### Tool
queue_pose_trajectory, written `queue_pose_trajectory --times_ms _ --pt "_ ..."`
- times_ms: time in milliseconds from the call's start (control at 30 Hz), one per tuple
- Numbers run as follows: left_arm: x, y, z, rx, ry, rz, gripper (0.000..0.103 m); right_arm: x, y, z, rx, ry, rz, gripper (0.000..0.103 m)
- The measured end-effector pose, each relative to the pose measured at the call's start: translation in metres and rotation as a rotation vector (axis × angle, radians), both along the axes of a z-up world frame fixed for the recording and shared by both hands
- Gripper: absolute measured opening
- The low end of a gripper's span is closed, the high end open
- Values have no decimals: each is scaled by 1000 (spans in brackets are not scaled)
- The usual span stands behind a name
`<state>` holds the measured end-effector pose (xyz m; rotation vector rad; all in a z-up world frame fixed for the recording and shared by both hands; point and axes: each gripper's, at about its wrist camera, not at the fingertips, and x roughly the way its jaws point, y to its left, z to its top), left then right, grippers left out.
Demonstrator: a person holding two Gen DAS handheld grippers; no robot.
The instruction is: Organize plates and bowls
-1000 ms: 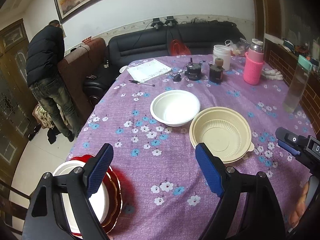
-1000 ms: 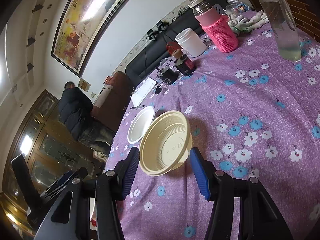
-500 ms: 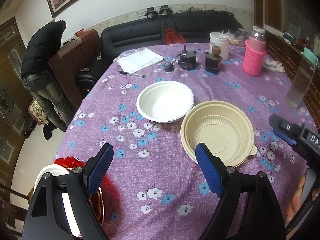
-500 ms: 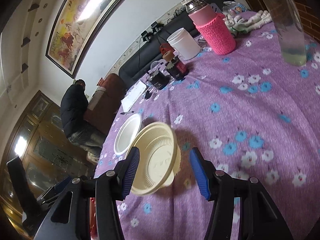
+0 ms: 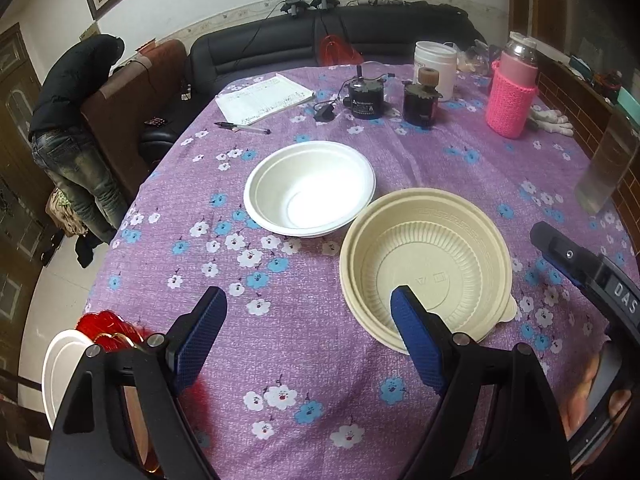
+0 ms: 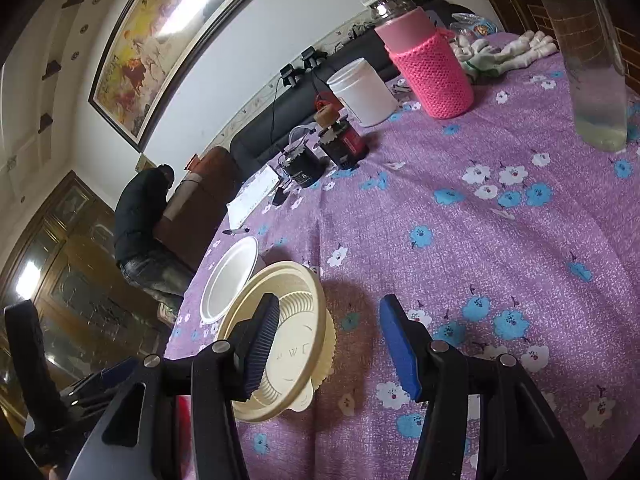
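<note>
A cream ribbed bowl (image 5: 428,268) stands upright on the purple flowered tablecloth (image 5: 304,364), touching a white bowl (image 5: 310,188) behind it to the left. My left gripper (image 5: 308,316) is open above the cloth, its right finger (image 5: 416,340) in front of the cream bowl's near rim. A red plate (image 5: 96,320) with a white plate (image 5: 60,360) on it lies at the table's near left edge, half hidden by the left finger. In the right wrist view my right gripper (image 6: 326,320) is open, with the wall of the cream bowl (image 6: 292,292) between its fingers. The white bowl (image 6: 228,280) lies beyond.
Far across the table stand a pink-sleeved bottle (image 5: 510,92), a white jar (image 5: 434,68), two black gadgets (image 5: 364,96), a notebook (image 5: 264,98) and a pen. A tall clear bottle (image 5: 608,168) stands at the right. A person in black (image 5: 76,120) bends by the sofa.
Both grippers have come forward and lower toward the bowls. The cream bowl looks larger, and the right gripper's left finger now overlaps it. The plates have slid toward the left view's corner.
</note>
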<state>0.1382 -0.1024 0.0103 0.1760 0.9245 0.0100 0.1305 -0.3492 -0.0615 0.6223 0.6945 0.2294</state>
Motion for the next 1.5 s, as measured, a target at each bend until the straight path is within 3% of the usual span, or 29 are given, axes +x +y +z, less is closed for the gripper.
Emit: queue_pose_trajectory --times_ms 1500 --pt "8 -13 -17 -7 33 -18 85 0 1 -3 17 17 20 55"
